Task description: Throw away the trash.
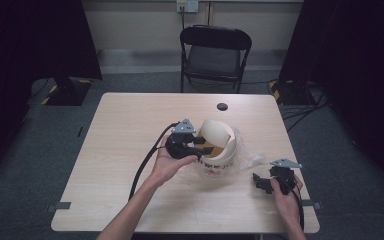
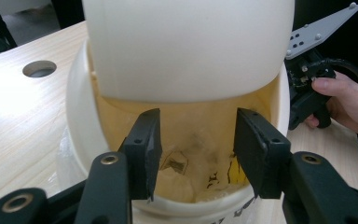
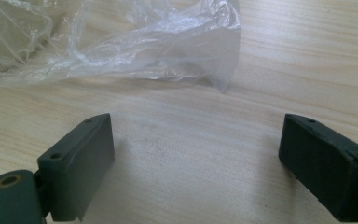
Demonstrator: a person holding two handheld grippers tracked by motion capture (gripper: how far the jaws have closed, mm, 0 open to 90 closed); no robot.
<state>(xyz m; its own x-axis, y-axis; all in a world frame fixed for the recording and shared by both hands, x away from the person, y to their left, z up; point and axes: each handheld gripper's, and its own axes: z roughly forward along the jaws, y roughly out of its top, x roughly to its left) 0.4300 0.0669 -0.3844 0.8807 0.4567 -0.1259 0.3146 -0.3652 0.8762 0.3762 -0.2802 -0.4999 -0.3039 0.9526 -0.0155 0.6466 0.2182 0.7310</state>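
1. High view, nearest edge first: the person's two forearms come up from the bottom of the table [image 1: 130,200], a pale wood top with a small dark hole [image 1: 222,106] near its far side.
2. On the person's right, the right gripper [image 1: 260,182] sits low over the wood near the front corner, held in the right hand [image 1: 285,197]. Its jaws stand wide apart with nothing between them; the right gripper view shows only bare wood grain between the two black pads.
3. Just beyond those jaws lies a crumpled sheet of clear plastic film [image 3: 121,42], flat on the table and not touched by the right gripper. From above, the film trails out from under the bucket toward the right.
4. Toward the middle, the left hand [image 1: 172,162] holds the left gripper [image 1: 203,143] at the mouth of a cream-white bucket [image 1: 220,165] lying tipped on its side.
5. From the left gripper view, its jaws are partly open, reaching over the bucket rim into the opening, clamped on nothing. A cream lid [image 2: 186,46] stands tilted above the mouth, and printed packets [image 2: 179,163] lie inside.
6. Farther back, past the table, stands a black folding chair [image 1: 215,55] against the wall.
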